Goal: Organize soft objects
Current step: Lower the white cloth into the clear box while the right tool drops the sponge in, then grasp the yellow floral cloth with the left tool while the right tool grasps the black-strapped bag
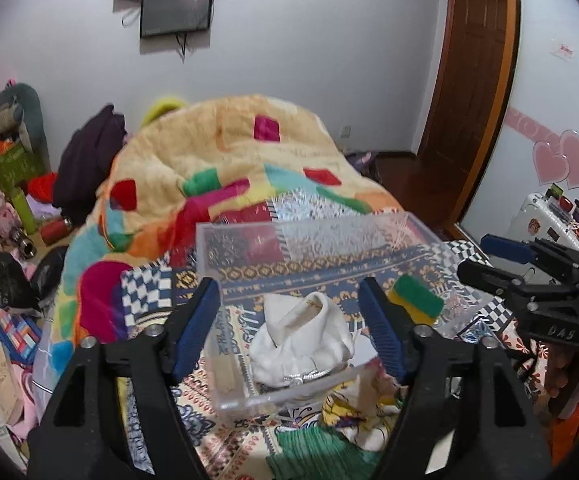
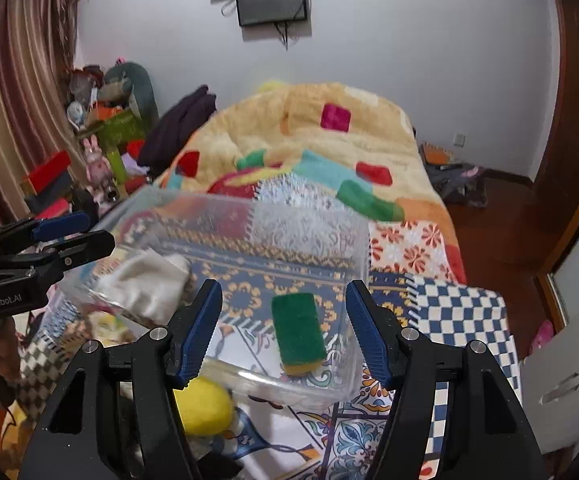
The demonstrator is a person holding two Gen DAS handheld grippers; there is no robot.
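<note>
A clear plastic box (image 1: 225, 240) lies on the patterned bedspread; it also shows in the right wrist view (image 2: 353, 240). Inside it are a crumpled white cloth (image 1: 301, 340), also seen in the right wrist view (image 2: 145, 284), and a green-and-yellow sponge (image 1: 417, 296), seen in the right wrist view too (image 2: 298, 330). My left gripper (image 1: 289, 324) is open above the cloth, empty. My right gripper (image 2: 283, 326) is open above the sponge, empty. A yellow soft ball (image 2: 203, 406) lies outside the box by my right gripper's left finger.
A colourful fleece blanket (image 1: 249, 152) is heaped on the far half of the bed. Cluttered boxes and toys (image 1: 5, 208) fill the floor on the left. A wooden door (image 1: 473, 80) stands at the right, a white suitcase (image 1: 545, 220) beside it. The right gripper shows in the left wrist view (image 1: 529, 264).
</note>
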